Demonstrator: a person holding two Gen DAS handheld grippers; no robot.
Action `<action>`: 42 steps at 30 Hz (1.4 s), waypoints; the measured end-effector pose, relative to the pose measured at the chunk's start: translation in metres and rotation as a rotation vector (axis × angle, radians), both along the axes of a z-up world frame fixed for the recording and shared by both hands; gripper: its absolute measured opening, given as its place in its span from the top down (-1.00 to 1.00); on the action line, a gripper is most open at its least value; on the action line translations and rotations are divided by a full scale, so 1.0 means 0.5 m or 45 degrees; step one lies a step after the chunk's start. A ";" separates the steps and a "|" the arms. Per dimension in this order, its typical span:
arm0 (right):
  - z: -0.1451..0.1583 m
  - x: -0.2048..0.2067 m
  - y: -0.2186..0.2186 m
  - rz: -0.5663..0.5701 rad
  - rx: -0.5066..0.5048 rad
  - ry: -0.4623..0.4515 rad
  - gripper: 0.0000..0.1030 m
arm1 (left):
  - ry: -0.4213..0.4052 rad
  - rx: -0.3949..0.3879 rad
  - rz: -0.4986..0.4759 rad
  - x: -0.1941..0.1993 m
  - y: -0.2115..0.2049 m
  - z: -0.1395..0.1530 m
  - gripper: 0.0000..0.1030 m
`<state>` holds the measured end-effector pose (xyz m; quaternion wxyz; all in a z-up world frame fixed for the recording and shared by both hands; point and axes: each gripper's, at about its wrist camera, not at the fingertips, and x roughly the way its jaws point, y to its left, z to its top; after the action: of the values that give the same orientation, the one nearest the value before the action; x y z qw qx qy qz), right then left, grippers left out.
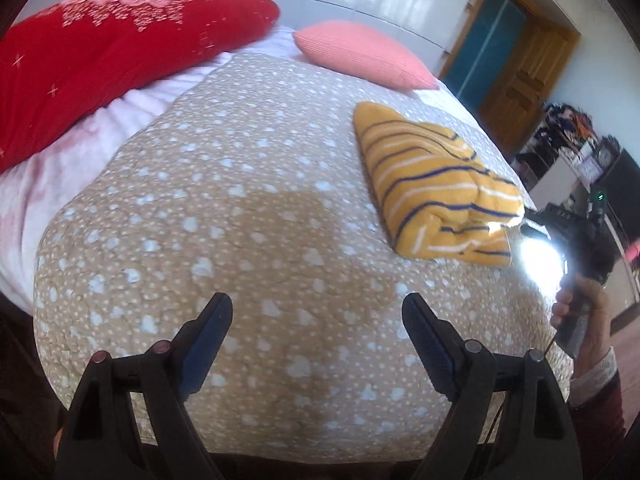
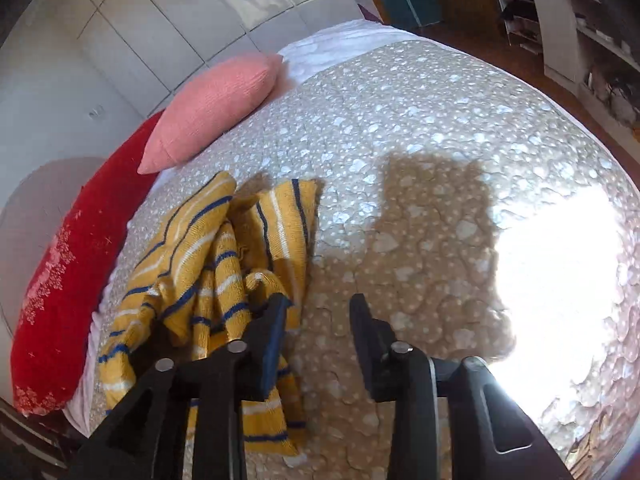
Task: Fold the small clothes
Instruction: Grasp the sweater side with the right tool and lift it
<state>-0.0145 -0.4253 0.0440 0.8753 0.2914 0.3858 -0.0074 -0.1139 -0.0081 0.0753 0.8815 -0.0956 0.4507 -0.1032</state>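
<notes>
A yellow knitted garment (image 1: 432,184) with blue and white stripes lies folded and bunched on the bed's beige spotted cover (image 1: 240,220). In the right wrist view the garment (image 2: 208,272) lies to the left of the jaws. My left gripper (image 1: 318,316) is open and empty above the bare cover, well left of the garment. My right gripper (image 2: 320,312) is open, its left finger (image 2: 272,332) over the garment's edge, nothing between the jaws. The right gripper also shows in the left wrist view (image 1: 532,226) at the garment's near right corner.
A red pillow (image 1: 100,60) and a pink pillow (image 1: 360,54) lie at the head of the bed. A white wardrobe (image 2: 120,40) stands behind. A wooden door (image 1: 520,76) and cluttered shelves (image 1: 576,140) are to the right. Bright sunlight (image 2: 560,280) falls on the cover.
</notes>
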 end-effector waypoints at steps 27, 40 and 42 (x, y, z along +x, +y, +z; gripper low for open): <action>0.016 -0.038 0.076 0.184 0.030 -0.079 0.84 | -0.054 0.009 -0.127 0.070 -0.084 0.034 -0.67; 0.079 -0.004 0.024 0.161 0.129 -0.223 -0.33 | -0.093 0.028 -0.227 0.207 -0.208 0.058 -0.67; 0.077 0.063 0.045 0.189 0.092 -0.179 -0.57 | -0.083 0.004 -0.227 0.205 -0.209 0.056 -0.67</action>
<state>0.0172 -0.4030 0.0825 0.8873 0.2932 0.3440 0.0920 -0.0112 -0.1124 0.1033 0.8833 -0.0503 0.4286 -0.1834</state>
